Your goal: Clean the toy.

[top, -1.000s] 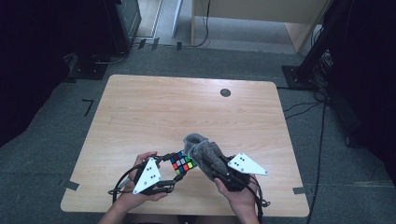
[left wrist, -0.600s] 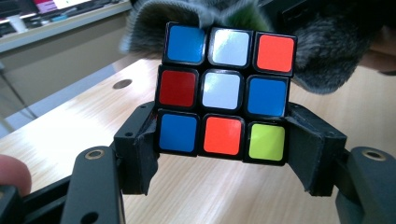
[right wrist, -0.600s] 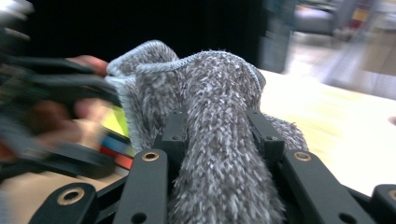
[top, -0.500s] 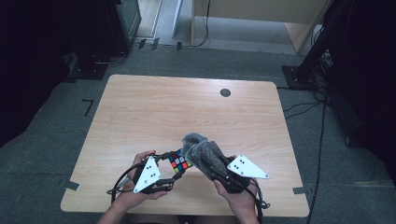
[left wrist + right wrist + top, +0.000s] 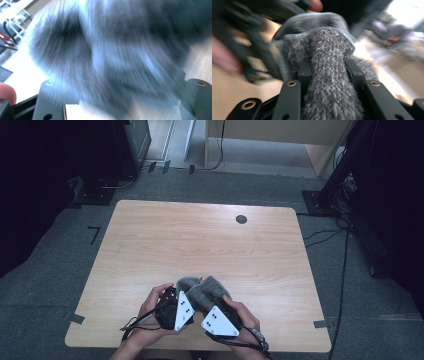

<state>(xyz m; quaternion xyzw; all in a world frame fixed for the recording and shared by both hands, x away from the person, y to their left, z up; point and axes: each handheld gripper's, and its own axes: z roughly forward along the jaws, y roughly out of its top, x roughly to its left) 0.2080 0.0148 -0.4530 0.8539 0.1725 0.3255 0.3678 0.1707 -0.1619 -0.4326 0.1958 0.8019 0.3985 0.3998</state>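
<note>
Two hand-held grippers meet at the near edge of a wooden table (image 5: pixel 150 245), seen from above. On the left, the left gripper (image 5: pixel 172 300) sits in the person's left hand (image 5: pixel 152 302), its white three-cornered plate tilted up; its jaws are closed together, though what lies between them cannot be made out, since its own view is a blur of fur. Just right of it, touching it, is a grey furry cloth (image 5: pixel 202 290), bunched into a soft mound just above the table near its front edge. In the right gripper view the cloth (image 5: pixel 329 75) forms a thick roll whose long axis runs straight away from the camera, pointing toward the left gripper. Farther right, the right gripper (image 5: pixel 207 302), held in the right hand (image 5: pixel 242 317), is clamped on that roll, one black jaw pressing each side.
</note>
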